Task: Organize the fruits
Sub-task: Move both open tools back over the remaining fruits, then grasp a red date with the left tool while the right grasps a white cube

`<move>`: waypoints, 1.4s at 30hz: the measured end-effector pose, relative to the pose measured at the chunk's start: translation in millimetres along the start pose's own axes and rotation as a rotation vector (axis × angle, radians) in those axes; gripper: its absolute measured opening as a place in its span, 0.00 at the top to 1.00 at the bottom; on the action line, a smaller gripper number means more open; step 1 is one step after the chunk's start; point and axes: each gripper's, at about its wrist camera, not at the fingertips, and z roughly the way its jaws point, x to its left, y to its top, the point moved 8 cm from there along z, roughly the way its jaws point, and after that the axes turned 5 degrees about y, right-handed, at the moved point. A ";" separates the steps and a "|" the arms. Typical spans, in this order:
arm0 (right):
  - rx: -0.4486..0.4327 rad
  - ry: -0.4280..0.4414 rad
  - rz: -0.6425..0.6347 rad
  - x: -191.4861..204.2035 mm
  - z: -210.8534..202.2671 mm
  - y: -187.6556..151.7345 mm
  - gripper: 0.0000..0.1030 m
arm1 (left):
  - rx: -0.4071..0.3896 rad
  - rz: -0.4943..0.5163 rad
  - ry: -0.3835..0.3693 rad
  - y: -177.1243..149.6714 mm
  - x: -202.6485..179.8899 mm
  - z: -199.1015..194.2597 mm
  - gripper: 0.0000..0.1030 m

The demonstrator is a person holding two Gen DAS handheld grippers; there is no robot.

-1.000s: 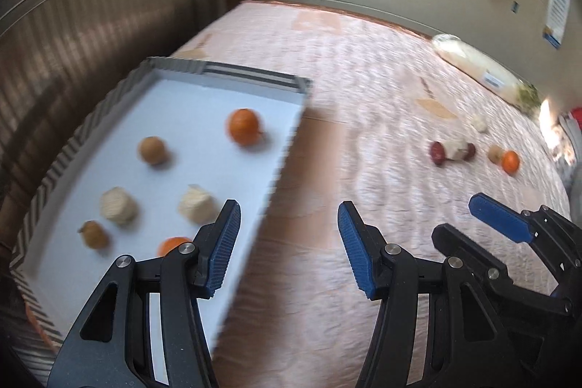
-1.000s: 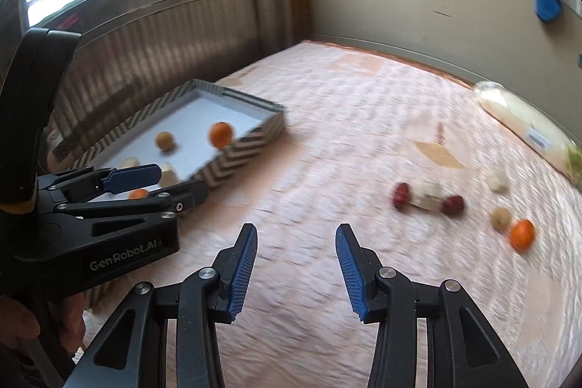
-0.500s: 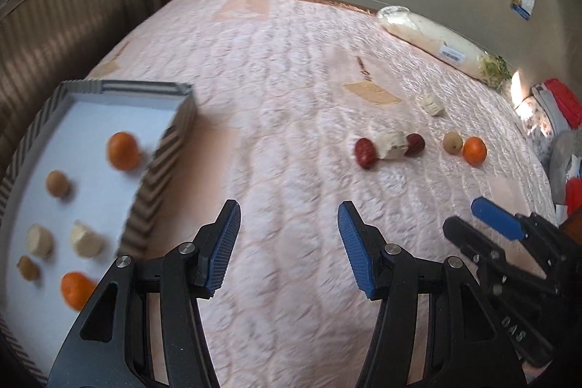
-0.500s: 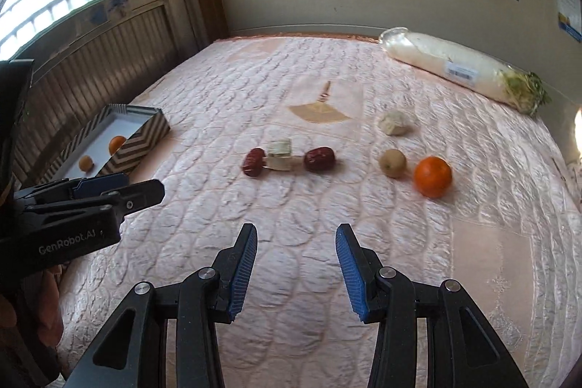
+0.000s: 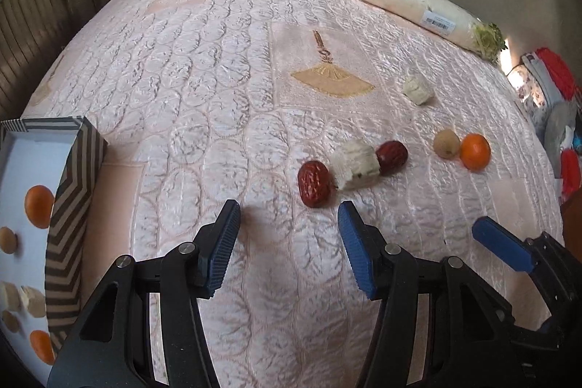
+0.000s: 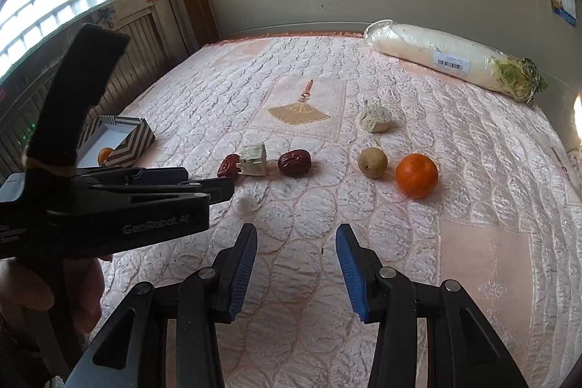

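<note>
Loose on the pink quilted bed lie two red dates (image 5: 314, 183) (image 5: 391, 156) with a white chunk (image 5: 355, 164) between them, a tan longan (image 5: 445, 143), an orange (image 5: 474, 151) and another white chunk (image 5: 418, 89). They also show in the right wrist view: date (image 6: 294, 162), orange (image 6: 416, 175). My left gripper (image 5: 289, 235) is open and empty just before the near date. My right gripper (image 6: 295, 255) is open and empty, short of the fruit row. The striped tray (image 5: 71, 184) at left holds several fruits.
A long wrapped white radish (image 5: 425, 11) lies at the bed's far right by the wall. Clothes and bags (image 5: 556, 119) crowd the right edge. Wooden panelling (image 6: 145, 42) and a window stand on the left. The left gripper's body (image 6: 109, 202) crosses the right wrist view.
Both grippers have swung right from the tray toward the loose fruit and moved closer. The tray has slid to the left edge of view. Both stayed open and empty.
</note>
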 end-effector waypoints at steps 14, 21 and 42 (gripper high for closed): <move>0.000 0.009 -0.013 -1.0 9.9 8.9 0.58 | -0.057 -0.016 0.029 11.4 14.4 6.8 0.83; -0.004 0.058 -0.074 18.6 15.7 21.6 0.58 | -0.072 -0.052 0.056 -1.5 32.1 -8.9 0.83; 0.030 0.054 -0.111 45.6 50.7 34.7 0.72 | -0.112 -0.087 0.117 -35.4 73.4 -48.2 0.83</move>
